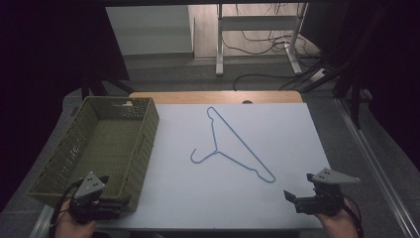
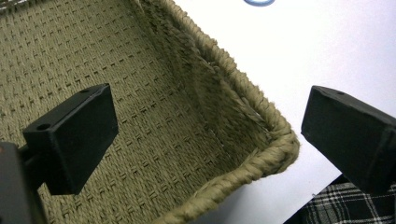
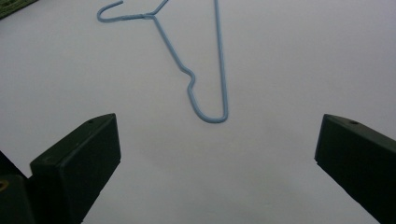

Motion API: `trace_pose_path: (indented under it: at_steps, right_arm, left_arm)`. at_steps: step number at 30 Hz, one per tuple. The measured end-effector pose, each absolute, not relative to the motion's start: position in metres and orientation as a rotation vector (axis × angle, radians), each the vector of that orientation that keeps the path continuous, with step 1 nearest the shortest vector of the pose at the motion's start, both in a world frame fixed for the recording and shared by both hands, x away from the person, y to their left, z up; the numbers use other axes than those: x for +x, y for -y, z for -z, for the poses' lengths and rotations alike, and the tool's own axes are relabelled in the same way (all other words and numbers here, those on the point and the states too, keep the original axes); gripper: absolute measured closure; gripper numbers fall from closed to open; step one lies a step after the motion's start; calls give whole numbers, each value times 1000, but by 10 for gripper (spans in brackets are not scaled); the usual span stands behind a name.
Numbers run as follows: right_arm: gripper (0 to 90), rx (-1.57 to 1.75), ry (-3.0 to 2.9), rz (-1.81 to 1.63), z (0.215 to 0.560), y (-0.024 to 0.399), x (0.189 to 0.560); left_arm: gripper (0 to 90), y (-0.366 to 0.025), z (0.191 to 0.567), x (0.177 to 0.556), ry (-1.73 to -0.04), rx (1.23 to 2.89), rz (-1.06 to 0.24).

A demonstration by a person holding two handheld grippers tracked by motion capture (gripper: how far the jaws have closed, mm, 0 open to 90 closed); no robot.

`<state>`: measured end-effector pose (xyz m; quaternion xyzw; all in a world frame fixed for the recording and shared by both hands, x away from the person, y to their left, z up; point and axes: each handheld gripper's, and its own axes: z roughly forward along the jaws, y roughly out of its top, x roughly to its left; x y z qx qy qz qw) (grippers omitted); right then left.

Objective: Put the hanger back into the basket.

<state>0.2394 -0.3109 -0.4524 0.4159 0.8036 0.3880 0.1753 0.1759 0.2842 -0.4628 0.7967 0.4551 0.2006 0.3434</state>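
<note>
we list a blue wire hanger (image 1: 232, 147), lying flat on the white table sheet (image 1: 277, 134) near its middle, hook toward the basket, one shoulder end toward the right gripper. nothing lies on it or between it and either gripper.

we list a woven olive basket (image 1: 143, 148) at the sheet's left edge, its inside bare as far as we see. in the left gripper view its near corner and rim sit between the jaws but clear of both.

left gripper (image 1: 106, 198): held at the basket's near right corner, jaws wide apart, nothing between the pads.

right gripper (image 1: 299, 191): at the sheet's near right corner, well apart from the hanger, jaws spread wide and empty.

beyond the table we note a wooden edge (image 1: 218, 96), a white metal frame (image 1: 257, 34) and loose cables (image 1: 257, 47) on the floor.

cut off: the hanger's far shoulder in the right gripper view; a mere sliver of blue wire tops the left gripper view. a checked cloth (image 2: 350, 205) shows at that view's bottom right, unclear what it belongs to. the room's sides are too dark to read.
</note>
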Motion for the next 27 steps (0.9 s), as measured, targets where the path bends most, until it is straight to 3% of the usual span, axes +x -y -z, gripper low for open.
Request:
trace_pose_path:
  at_steps: [27]
  right_arm:
    - [0,1195,-2343,-1039,444,288,251]
  left_arm:
    - [31,-284,463,176,-1163,2075,-531]
